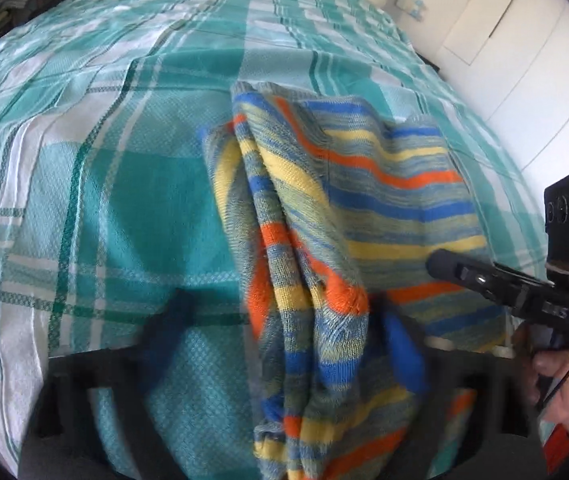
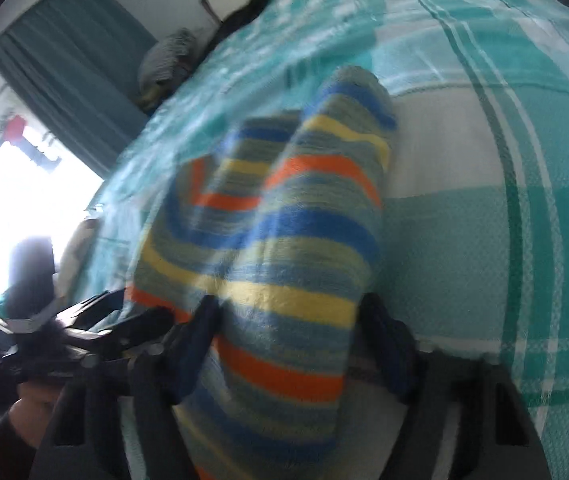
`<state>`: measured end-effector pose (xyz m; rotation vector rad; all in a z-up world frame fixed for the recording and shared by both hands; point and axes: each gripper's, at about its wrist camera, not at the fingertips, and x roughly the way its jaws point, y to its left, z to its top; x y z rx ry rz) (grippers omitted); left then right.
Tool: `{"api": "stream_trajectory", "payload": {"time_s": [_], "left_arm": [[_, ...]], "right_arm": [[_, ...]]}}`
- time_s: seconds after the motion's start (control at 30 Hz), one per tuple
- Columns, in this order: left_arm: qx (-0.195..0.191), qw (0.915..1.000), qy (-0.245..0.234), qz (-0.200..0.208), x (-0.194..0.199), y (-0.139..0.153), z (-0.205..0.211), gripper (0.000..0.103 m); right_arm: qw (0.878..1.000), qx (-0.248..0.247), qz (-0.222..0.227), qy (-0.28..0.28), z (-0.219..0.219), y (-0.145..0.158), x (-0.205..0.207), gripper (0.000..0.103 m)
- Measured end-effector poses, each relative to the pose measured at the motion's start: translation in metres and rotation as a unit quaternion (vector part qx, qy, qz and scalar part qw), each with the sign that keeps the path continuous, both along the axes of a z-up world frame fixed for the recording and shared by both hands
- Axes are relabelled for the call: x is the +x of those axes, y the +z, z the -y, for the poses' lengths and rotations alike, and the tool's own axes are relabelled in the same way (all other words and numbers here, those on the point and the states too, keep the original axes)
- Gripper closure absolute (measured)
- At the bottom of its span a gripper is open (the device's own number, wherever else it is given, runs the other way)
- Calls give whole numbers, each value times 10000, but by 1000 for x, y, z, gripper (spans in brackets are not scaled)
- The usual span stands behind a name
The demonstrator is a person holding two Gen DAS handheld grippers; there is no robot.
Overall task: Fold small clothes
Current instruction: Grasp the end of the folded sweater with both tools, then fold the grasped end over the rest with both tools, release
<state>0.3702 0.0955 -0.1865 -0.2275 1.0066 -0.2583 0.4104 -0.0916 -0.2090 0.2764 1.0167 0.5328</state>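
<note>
Bed [image 1: 104, 208], teal-white plaid cover; striped knit garment [image 1: 384, 184] partly lying on it.

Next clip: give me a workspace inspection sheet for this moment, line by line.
Surface: bed under teal checked bedspread, wrinkled.
Job's things: striped knit garment, partly lifted and bunched.
Clutter: pile of clothes at the far bed edge.
Grippers: left gripper and right gripper each have garment fabric between their fingers; blur hides how tightly.
Cables: thin dark cable by the hand.
Surroundings: white wardrobe, teal curtain, bright window.
</note>
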Motion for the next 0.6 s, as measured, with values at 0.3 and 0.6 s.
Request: {"api": "stream_trajectory", "payload": {"time_s": [0.3, 0.6], "left_arm": [[-23, 9990, 155, 425, -14, 49, 14, 89], [76, 9867, 8, 1624, -31, 167, 14, 88]], "right_arm": [[9901, -1024, 955, 36, -39, 47, -29, 79], [9763, -398, 2125, -122, -31, 149, -39, 79]]}}
